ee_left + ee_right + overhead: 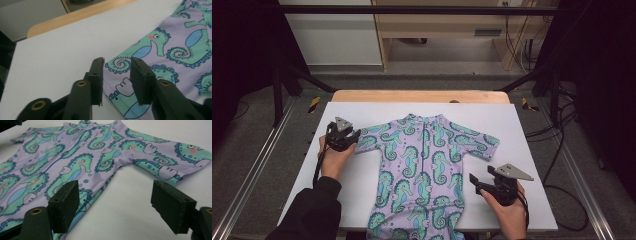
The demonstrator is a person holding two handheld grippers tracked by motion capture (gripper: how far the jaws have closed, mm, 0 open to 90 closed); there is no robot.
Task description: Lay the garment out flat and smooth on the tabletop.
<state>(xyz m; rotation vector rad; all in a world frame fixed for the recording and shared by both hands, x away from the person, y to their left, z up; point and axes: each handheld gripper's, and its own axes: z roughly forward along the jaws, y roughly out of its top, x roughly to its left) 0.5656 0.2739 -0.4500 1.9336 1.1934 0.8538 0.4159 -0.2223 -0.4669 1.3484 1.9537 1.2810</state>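
Lilac stretch fabric printed with teal seahorses forms a child's short-sleeved swimsuit point(424, 165), laid flat, front up, on a white board point(362, 180) that covers a wooden table point(419, 96). The collar points to the far edge of the board; the legs run off its near edge. A zip line point(424, 150) runs down the middle of the swimsuit's front.

The left gripper point(348, 140) sits at the end of the swimsuit's left sleeve, held by the person's left hand point(333, 160), whose dark sleeve point(312, 210) enters from below. In the left gripper view its jaws stand a narrow gap apart over the sleeve hem point(117, 82), with the cloth lying between them; whether the pads touch the fabric cannot be told.

The right gripper point(475, 181) is held by the right hand point(509, 212) just beside the swimsuit's right flank, below the right sleeve point(482, 142). In the right gripper view its jaws are spread wide: one over the edge of the swimsuit's body, the other over bare board near the sleeve, clamped on nothing.
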